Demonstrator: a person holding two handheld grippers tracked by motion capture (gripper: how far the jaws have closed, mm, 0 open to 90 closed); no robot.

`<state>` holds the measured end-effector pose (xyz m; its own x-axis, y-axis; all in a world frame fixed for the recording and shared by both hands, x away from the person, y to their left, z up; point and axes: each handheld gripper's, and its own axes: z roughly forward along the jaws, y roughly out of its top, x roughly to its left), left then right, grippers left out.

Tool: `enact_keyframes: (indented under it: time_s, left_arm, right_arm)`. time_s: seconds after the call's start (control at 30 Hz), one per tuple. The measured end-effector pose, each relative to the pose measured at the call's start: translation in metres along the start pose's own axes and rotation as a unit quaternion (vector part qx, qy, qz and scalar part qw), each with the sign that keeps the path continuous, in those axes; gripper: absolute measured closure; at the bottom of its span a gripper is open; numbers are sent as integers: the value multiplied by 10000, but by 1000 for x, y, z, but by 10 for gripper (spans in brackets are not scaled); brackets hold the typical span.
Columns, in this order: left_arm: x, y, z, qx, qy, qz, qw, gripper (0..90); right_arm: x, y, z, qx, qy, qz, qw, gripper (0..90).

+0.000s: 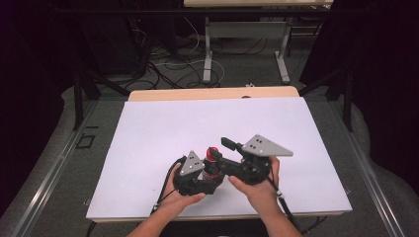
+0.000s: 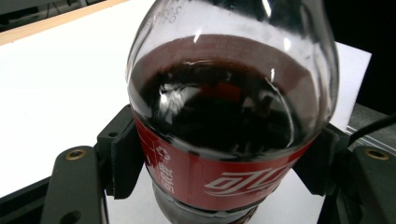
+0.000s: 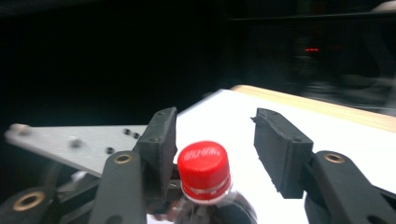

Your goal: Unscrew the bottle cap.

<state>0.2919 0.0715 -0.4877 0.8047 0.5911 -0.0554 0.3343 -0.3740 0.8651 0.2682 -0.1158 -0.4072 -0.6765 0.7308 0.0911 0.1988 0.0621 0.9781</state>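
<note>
Left claw [image 2: 219, 163] grips cola bottle [image 2: 229, 116]; red label's white script unreadable.

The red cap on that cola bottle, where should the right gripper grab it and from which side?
Grip the red cap by its ribbed side wall, coming down from above: the right gripper is open, jaws either side of it, while the left gripper clamps the cola bottle upright at its label.
</note>
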Motion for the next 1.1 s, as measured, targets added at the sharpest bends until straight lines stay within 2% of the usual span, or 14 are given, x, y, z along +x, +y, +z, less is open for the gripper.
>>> enact_keyframes:
  time_s: [0.1, 0.17, 0.27, 0.37, 0.47, 0.5, 0.53, 0.6, 0.63, 0.7, 0.83, 0.9, 1.03, 1.1]
  left_arm:
    - [-2, 0, 1, 2, -2, 31, 10000, 293]
    - [-2, 0, 1, -9, -20, 57, 10000, 292]
    - [-2, -1, 0, -33, 1, 13, 10000, 293]
    - [-1, -1, -1, -13, -5, 38, 10000, 293]
    - [-1, -1, -2, -50, -71, 7, 10000, 293]
    - [0, -1, -2, -73, -98, 35, 9999, 293]
    - [1, -1, -3, -90, -144, 32, 9998, 293]
    - [0, -1, -3, -99, -176, 70, 9998, 293]
    - [0, 0, -4, -101, -245, 106, 9996, 293]
    - [-2, 0, -3, -113, -319, 117, 9994, 294]
    - [-2, 0, -3, -106, -391, 133, 9991, 294]
    - [-1, 0, -2, -102, -382, 122, 9991, 294]
    - [0, -1, -2, -53, -398, 137, 9991, 294]
    - [0, -1, -2, -21, -370, 84, 9993, 294]
  right_arm:
    - [9, -5, 6, 58, -14, -157, 9999, 490]
    - [17, -9, 14, 171, -353, -416, 9984, 519]
    - [18, -11, 15, 211, -533, -412, 9975, 564]
    - [17, -12, 14, 181, -384, -395, 9983, 604]
    - [9, -10, 14, 208, 136, -614, 9978, 608]
    - [9, -10, 14, 208, 136, -614, 9978, 608]
    - [-3, -6, 15, 259, 671, -695, 9950, 610]
    - [-17, -2, 17, 332, 1384, -933, 9854, 610]
    - [-23, 0, 18, 374, 1549, -909, 9830, 610]
    - [-37, 3, 21, 441, 2169, -954, 9705, 611]
    - [-54, 7, 28, 568, 2848, -823, 9534, 611]
    - [-58, 7, 30, 578, 2960, -831, 9498, 611]
    - [-58, 6, 32, 600, 3037, -869, 9469, 609]
    - [-55, 5, 32, 589, 2878, -903, 9516, 595]
